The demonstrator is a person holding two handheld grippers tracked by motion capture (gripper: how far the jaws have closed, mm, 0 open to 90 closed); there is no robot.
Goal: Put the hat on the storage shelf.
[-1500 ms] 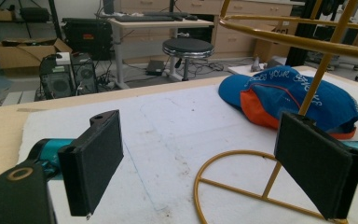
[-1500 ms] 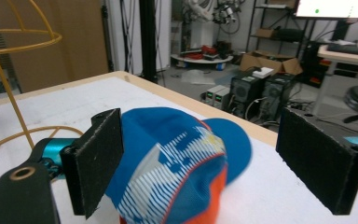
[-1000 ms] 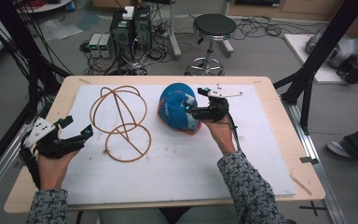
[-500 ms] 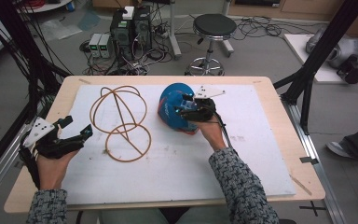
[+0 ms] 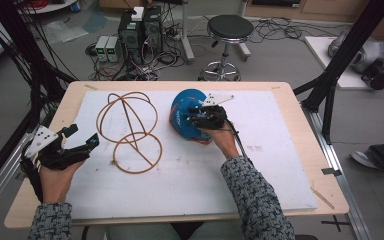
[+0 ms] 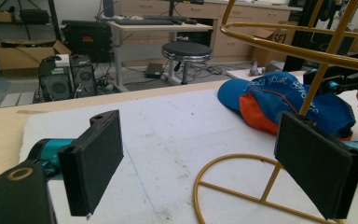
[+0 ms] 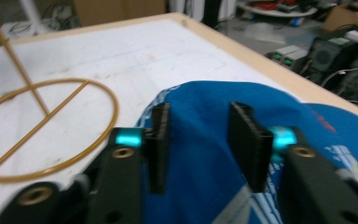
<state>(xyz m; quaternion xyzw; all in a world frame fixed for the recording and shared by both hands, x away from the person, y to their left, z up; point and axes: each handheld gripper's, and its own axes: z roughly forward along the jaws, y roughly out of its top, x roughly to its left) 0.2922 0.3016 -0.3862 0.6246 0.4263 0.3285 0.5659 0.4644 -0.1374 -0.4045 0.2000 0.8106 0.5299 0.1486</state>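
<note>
A blue cap with an orange underside [image 5: 182,103] lies on the white mat at the middle back of the table. My right gripper [image 5: 189,119] hovers low over its crown, open. In the right gripper view the jaws [image 7: 198,144] stand a small way apart with the blue cap [image 7: 200,107] directly beyond them. A gold wire stand [image 5: 130,131], a globe on a round base ring, rests left of the cap. My left gripper [image 5: 83,137] is held at the table's left side, wide open and holding nothing [image 6: 200,172], facing the stand's base ring [image 6: 242,186] and the cap [image 6: 284,100].
A white mat [image 5: 270,170] covers most of the wooden table [image 5: 300,115]. Black frame posts rise at both sides of the table. Beyond the far edge stand a stool [image 5: 230,27] and computer boxes [image 5: 140,30] among cables on the floor.
My right gripper has slid left, farther over the cap's crown. The left gripper, the cap and the wire stand have stayed put.
</note>
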